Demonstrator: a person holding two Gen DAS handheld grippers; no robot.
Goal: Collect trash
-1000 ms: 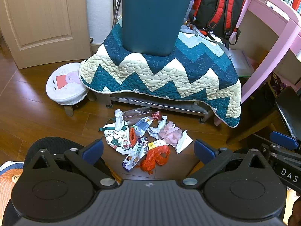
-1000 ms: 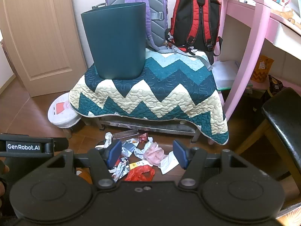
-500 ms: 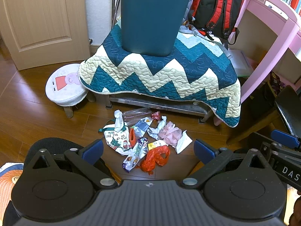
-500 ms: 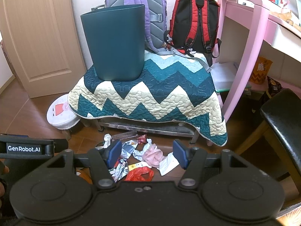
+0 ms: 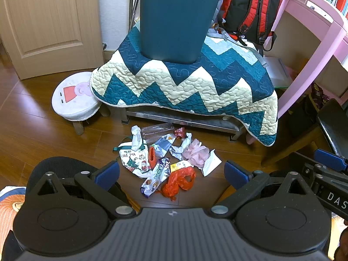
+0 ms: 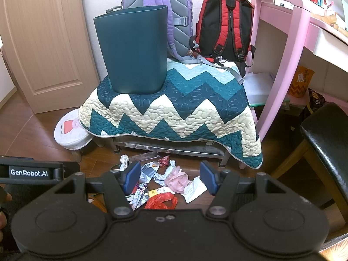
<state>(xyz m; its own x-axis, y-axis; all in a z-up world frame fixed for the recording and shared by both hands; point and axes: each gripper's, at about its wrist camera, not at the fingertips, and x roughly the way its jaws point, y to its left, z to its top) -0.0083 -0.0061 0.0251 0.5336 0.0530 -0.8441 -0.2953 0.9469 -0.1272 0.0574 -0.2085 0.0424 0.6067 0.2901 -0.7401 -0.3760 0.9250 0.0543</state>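
From the left wrist camera, the left gripper [image 5: 171, 171] hangs above the wooden floor [image 5: 43, 134] with its blue-padded fingers [image 5: 107, 173] spread wide and nothing between them. Framed in that gap lies the trash pile [image 5: 167, 158]: a crumpled red plastic bag [image 5: 179, 181] nearest the gripper, a shiny snack wrapper [image 5: 156, 176] just left of it, a Christmas-print bag [image 5: 134, 159], a white tissue [image 5: 136, 138], a clear plastic bottle [image 5: 156, 130] at the far edge, and a pink mesh puff [image 5: 195, 153] beside a white paper scrap [image 5: 210, 163]. Behind the pile a zigzag quilt [image 5: 187, 87] drapes a low bench, and a dark teal trash bin [image 5: 178, 19] stands upright on it. A cartoon-print stool [image 5: 75, 99] sits to the left, a red backpack [image 5: 250, 10] to the right. From the right wrist camera, the right gripper [image 6: 170, 177] is likewise parted and empty, held above the same pile, with the red bag [image 6: 162, 202] and puff [image 6: 176, 178] showing between its fingers [image 6: 132, 175]. The bin [image 6: 134, 50] rests on the quilt [image 6: 174, 108] in front of a purple backpack [image 6: 165, 10]; a pink desk [image 6: 289, 43] and a black chair seat [image 6: 326, 141] stand to the right.
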